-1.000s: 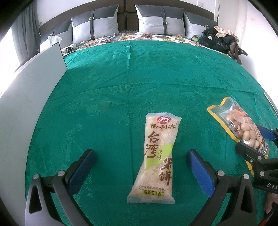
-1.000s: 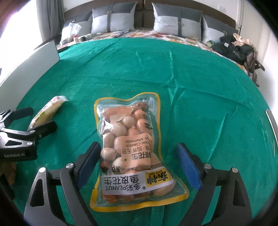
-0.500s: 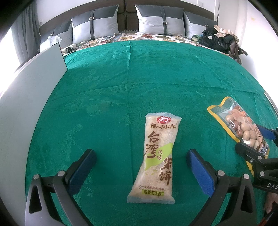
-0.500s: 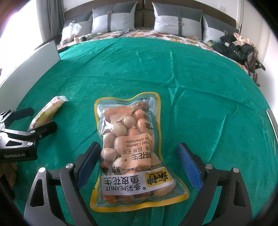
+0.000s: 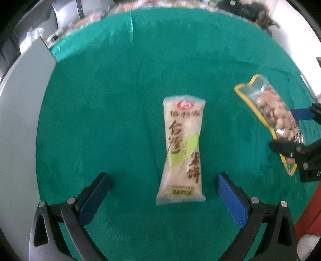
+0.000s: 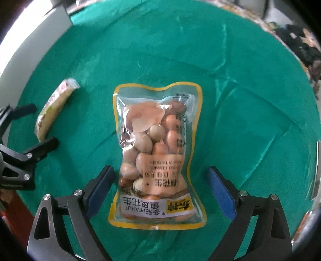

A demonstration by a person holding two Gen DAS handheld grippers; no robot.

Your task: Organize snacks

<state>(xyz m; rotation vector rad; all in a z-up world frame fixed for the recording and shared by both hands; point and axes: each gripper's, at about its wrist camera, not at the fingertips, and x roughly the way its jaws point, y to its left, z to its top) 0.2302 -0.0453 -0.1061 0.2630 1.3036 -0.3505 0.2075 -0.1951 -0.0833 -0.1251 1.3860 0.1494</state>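
**Over two packets, both grippers set wide**

Between my right gripper's point(image 6: 160, 182) fingers lies the peanut bag point(image 6: 157, 158), flat on the green cloth point(image 6: 240, 100), its printed end nearest me and its sealed top pointing away. The jaws are opening and stand well clear of the bag's sides; neither pad touches it. The left gripper point(image 5: 163, 189) hangs over the rice cracker packet point(image 5: 181, 152), fingers spread, the packet lying lengthwise in the gap with room on both sides.

To take the peanut bag well, I judge I should come straight down with the fingers astride its narrow waist, where the pouch pinches in, and close there rather than on the bulging lower half. The film looks slick and the nuts will shift, so a firm, slow close would be safer than a snatch. The cracker packet is slim and probably brittle inside; I would close on its middle lightly, only enough to lift it.

Each gripper shows at the edge of the other's view, so the two hands work near each other, and I would lift one packet at a time to keep them from knocking. Left of the cloth runs a pale board point(image 5: 22, 120). At the far end sit pillows point(image 5: 66, 12) and a dark heap of bags point(image 6: 297, 44), well apart from the work. Nothing lies between the fingers and either packet. I see no bin or tray to sort into.
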